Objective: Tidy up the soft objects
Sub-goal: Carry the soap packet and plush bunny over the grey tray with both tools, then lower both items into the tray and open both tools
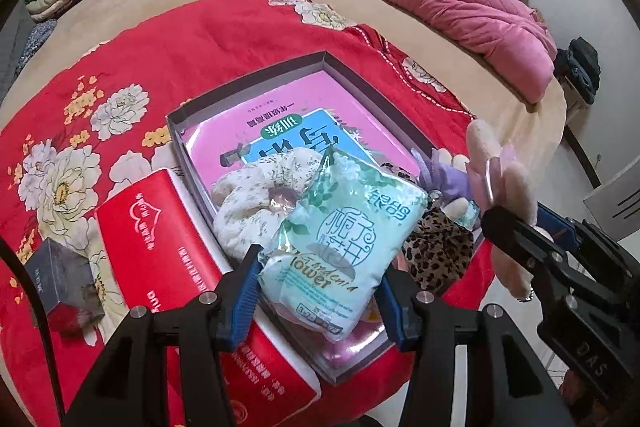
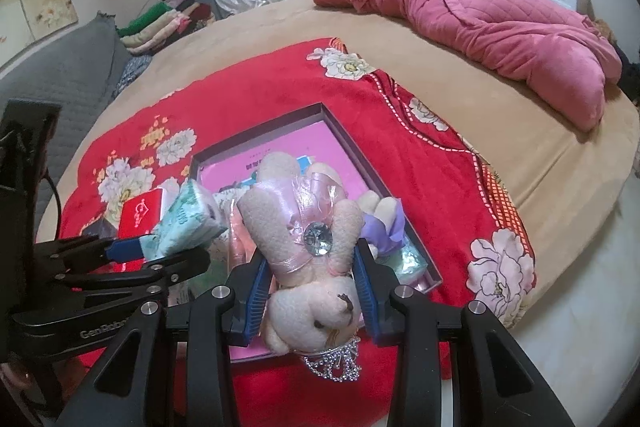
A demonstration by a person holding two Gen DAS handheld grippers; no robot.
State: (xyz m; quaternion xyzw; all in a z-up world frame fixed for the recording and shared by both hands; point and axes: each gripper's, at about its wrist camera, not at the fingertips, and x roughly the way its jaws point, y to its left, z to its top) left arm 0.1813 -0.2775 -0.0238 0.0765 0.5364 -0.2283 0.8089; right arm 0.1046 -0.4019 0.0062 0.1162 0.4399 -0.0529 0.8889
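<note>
While both grippers are hanging over the shallow box [image 1: 256, 75] on the red floral blanket [image 1: 200, 31], the step in hand is looking like the placing of two soft things into it. The left gripper [image 1: 318, 289] is pinching a mint-green tissue pack [image 1: 344, 247] between its blue pads [image 1: 246, 291], jaws standing part-way closed against the pack's sides. The right gripper [image 2: 310, 293] is clamping a cream plush bear [image 2: 308, 247] head-down around its body, a gem bow on its chest and a beaded crown dangling below. In the left wrist view the pack is sitting at the centre, with a floral cloth ring [image 1: 256, 195] lying in the box at ten o'clock from it and a leopard-print piece [image 1: 438, 251] at three o'clock by the box's edge; a red carton [image 1: 168, 251] is lying outside the box at nine o'clock. A pink book [image 1: 280, 115] is lining the box floor. The next move is probably calling for lowering each item onto a free patch of the book before releasing it, keeping the two tools from knocking together, since they are hanging near each other.
</note>
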